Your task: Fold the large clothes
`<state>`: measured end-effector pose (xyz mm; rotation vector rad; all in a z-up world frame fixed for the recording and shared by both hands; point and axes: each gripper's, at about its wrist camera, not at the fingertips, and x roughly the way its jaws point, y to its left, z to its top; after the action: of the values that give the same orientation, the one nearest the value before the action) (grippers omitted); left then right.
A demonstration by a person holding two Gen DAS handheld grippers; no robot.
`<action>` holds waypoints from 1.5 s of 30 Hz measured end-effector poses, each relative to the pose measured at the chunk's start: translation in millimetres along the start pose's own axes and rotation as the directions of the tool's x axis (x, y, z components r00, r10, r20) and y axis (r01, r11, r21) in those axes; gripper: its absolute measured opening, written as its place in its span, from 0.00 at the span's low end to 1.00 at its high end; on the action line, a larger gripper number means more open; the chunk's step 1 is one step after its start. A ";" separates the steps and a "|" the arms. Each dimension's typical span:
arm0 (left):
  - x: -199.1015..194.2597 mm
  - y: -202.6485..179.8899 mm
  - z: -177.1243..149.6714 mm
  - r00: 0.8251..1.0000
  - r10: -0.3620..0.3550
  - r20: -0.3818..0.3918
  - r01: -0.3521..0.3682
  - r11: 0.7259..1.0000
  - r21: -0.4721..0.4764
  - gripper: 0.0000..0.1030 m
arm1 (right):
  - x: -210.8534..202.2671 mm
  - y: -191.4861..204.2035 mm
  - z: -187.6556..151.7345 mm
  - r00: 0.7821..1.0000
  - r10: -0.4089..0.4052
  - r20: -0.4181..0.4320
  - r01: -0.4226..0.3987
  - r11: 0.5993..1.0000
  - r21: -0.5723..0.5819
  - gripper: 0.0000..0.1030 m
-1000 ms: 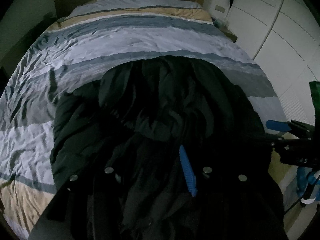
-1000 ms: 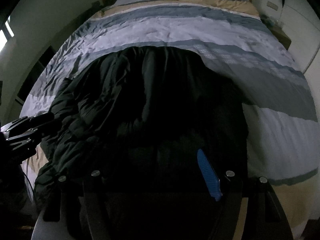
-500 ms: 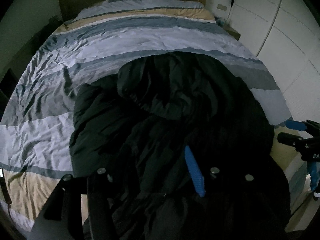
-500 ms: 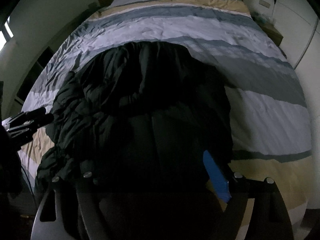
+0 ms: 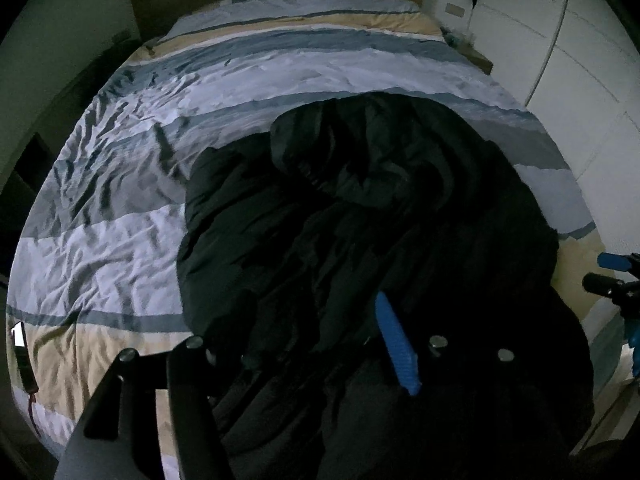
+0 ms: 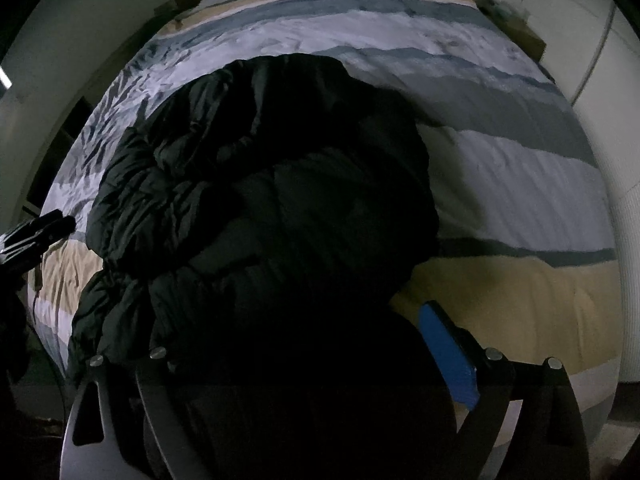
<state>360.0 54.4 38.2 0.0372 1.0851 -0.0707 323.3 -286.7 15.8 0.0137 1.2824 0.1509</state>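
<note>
Hand-held gripper [image 6: 304, 344] opening over black coat [image 6: 280, 184] beneath.

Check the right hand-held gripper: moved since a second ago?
Yes. The right hand-held gripper has backed toward the foot of the bed; the tan stripe now shows beside its blue pad. Jaws opening.

The near hem of the black coat [image 5: 360, 240] is lost in shadow at the bottom of both frames, so whether cloth is pressed by the opening left tongs [image 5: 288, 344] or the opening right tongs [image 6: 304, 344] cannot be told. The bed [image 6: 520, 280] is cut off at lower right. A small object [image 5: 24, 356] at the left edge is unreadable.
</note>
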 end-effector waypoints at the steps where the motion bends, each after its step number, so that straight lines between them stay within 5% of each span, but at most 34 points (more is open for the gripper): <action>1: -0.1 1.0 -2.1 1.000 0.006 -0.002 -0.006 1.000 -0.002 0.59 | -1.1 -1.1 -2.4 1.000 -0.005 -0.002 0.005 1.000 0.001 0.91; 23: 4.8 60.8 -46.3 0.993 0.099 -0.066 -0.105 0.989 -0.103 0.59 | -8.7 -0.6 -15.9 0.998 -0.056 -0.027 0.056 0.998 -0.008 0.92; 32: 24.7 95.8 -85.0 0.973 0.154 -0.173 -0.178 0.975 -0.130 0.59 | -6.9 -11.2 -23.6 0.995 -0.080 -0.052 0.081 0.997 0.005 0.93; 39: 24.9 143.0 -129.2 0.958 0.121 -0.260 -0.178 0.962 -0.209 0.59 | -8.2 -28.4 -39.4 0.992 -0.099 -0.084 0.101 0.995 0.024 0.93; 45: 12.5 181.8 -179.1 0.954 -0.015 -0.301 -0.089 0.940 -0.328 0.59 | -8.4 -49.8 -55.8 0.984 -0.122 -0.127 0.131 0.989 0.065 0.93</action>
<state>221.7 246.9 -57.2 -0.2496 1.3879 0.1631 272.9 -341.1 3.2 -0.0152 1.4066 -0.0047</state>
